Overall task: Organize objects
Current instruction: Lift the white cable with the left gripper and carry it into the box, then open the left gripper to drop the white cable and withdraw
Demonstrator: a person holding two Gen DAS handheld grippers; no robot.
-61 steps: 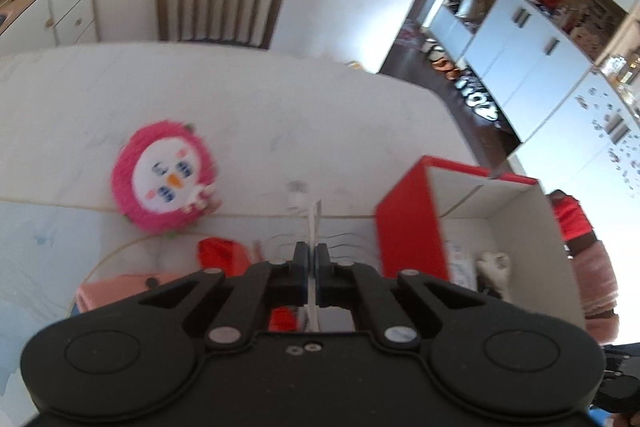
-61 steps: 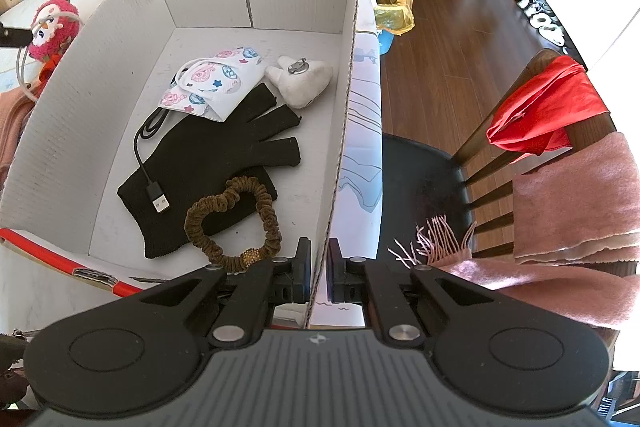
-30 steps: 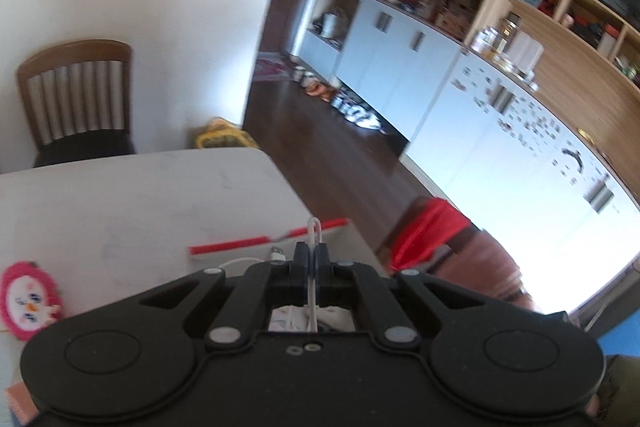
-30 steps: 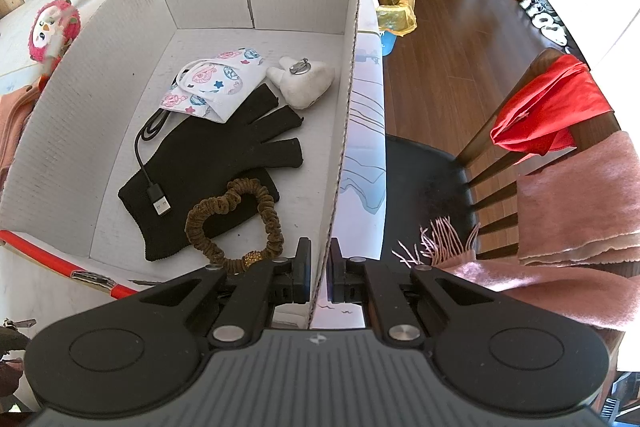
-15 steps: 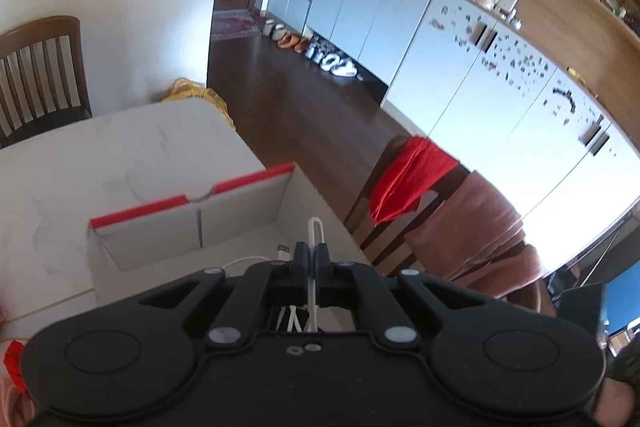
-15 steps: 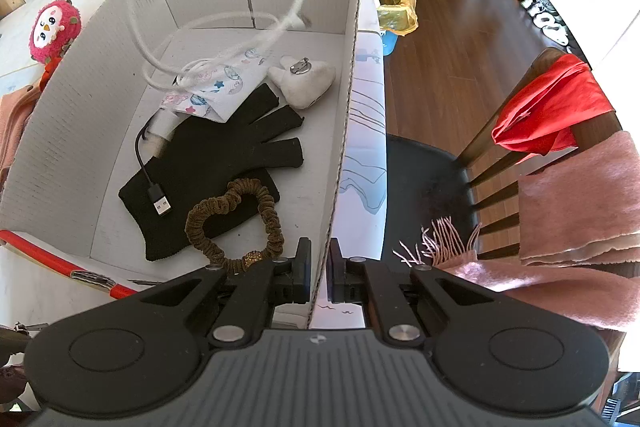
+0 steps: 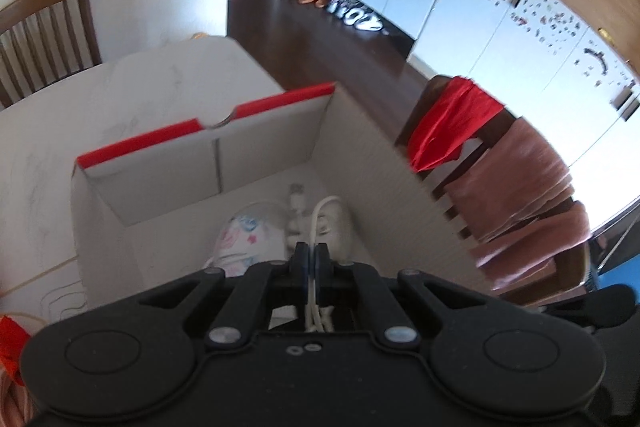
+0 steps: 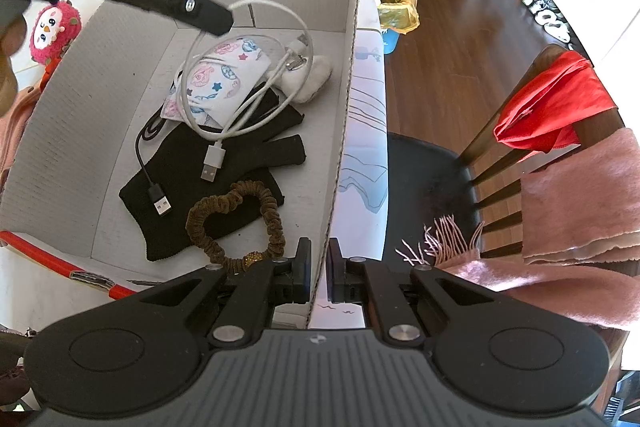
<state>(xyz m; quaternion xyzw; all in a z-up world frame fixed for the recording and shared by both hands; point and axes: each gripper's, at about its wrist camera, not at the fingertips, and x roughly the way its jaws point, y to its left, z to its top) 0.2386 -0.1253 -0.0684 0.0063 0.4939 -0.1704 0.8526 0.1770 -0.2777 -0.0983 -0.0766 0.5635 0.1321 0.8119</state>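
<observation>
A white cardboard box with red-edged flaps stands on the table. My left gripper is shut on a white USB cable and hangs over the box; it shows in the right wrist view, with the cable looping down onto the things inside. My right gripper is shut on the box's right wall. In the box lie a patterned face mask, a black glove, a brown scrunchie, a black cable and a white pouch.
A pink plush toy sits on the table left of the box. A chair draped with red and pink cloths stands right of the table. A second chair stands at the far side. A yellow bin is on the floor.
My left gripper has carried the white cable from over the table to over the box and lowered it, so the cable's free end now rests on the mask and glove. My right gripper has stayed put.
</observation>
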